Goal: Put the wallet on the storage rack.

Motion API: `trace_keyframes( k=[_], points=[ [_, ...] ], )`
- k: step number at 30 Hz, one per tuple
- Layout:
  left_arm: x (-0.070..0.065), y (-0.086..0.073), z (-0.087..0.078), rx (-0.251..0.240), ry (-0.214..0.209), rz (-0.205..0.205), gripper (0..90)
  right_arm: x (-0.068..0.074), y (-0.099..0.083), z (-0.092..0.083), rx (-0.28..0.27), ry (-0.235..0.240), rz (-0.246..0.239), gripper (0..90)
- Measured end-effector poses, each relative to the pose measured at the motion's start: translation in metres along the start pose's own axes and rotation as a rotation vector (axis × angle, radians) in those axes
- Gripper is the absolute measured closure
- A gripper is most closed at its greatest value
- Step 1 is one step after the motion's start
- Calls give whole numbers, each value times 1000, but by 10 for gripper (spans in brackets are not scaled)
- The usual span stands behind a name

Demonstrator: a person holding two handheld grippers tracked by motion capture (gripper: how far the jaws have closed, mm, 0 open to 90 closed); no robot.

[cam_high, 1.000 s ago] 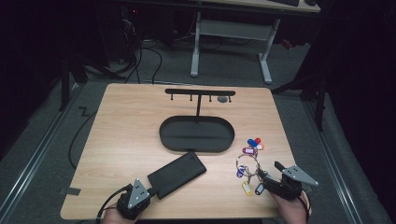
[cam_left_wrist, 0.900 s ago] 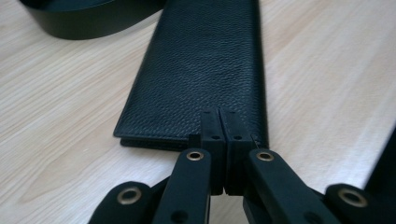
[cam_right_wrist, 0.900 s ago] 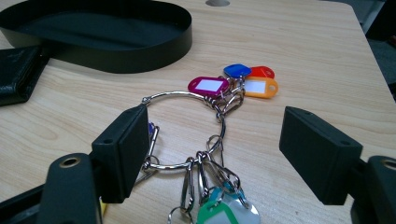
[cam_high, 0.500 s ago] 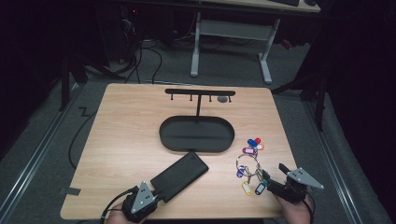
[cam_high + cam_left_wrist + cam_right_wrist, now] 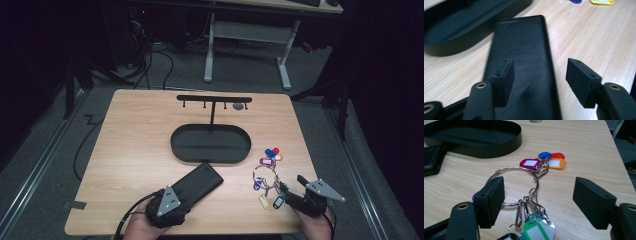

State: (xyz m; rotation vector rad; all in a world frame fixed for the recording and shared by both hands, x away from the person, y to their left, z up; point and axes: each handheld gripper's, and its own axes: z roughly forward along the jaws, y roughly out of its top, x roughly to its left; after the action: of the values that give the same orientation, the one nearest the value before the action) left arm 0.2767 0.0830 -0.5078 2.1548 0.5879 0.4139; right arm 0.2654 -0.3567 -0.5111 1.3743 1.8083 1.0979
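On table (image 5: 140, 150), wallet (image 5: 197, 182), key ring (image 5: 514, 186), tongs spread

Lit table (image 5: 140, 150), dark blurry surroundings

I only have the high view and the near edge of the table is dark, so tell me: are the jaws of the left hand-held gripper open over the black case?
Observer: Yes. In the left gripper view the left hand-held gripper is open, one jaw over the black case, the other over bare table.
Operator: And the right one at the keys?
Observer: The right hand-held gripper is open too, with the key ring lying between its jaws.
Operator: Any tags I can't make out?
Observer: A green tag lies nearest that gripper.
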Motion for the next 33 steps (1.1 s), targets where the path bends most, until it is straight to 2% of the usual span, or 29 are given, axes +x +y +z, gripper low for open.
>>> trace_keyframes(
  k=[4, 5, 6, 8, 9, 11, 17, 20, 21, 22, 29, 30, 32, 33],
  points=[
    [-5, 2, 11, 17, 2, 17, 398, 0, 0, -1, -3, 2, -2, 258],
    [-8, 1, 13, 17, 3, 34, 400, 0, 0, -1, -5, 1, -4, 258],
    [-12, 0, 14, 40, 13, 79, 415, -2, -1, -1, -4, 3, 2, 258],
    [-12, -2, 13, 50, 15, 89, 408, -2, -2, -1, -3, 2, 4, 258],
    [-11, -5, 13, 72, 17, 97, 409, -3, -3, -2, 3, 2, 7, 258],
    [-11, -7, 13, 75, 27, 110, 410, -3, -3, -1, 2, 0, 8, 259],
    [-14, -14, 10, 83, 70, 162, 399, -1, -3, -1, 8, 1, 9, 259],
    [-20, -17, 12, 81, 120, 230, 399, 1, -3, 0, 9, 2, 8, 259],
    [-21, -17, 13, 77, 123, 220, 404, 1, -3, 0, 9, 4, 7, 259],
    [-20, -18, 12, 73, 146, 228, 460, 2, -2, 2, 10, 8, 7, 261],
    [-18, -17, 10, 65, 119, 216, 539, 2, -3, 3, 15, 16, 0, 264],
    [-18, -17, 10, 64, 117, 215, 589, 2, -3, 2, 15, 18, 3, 264],
    [-19, -16, 9, 60, 121, 215, 613, 1, -3, 2, 10, 21, 5, 266],
    [-21, -15, 8, 62, 125, 220, 665, 1, -3, 1, 9, 21, 5, 267]
  ],
)
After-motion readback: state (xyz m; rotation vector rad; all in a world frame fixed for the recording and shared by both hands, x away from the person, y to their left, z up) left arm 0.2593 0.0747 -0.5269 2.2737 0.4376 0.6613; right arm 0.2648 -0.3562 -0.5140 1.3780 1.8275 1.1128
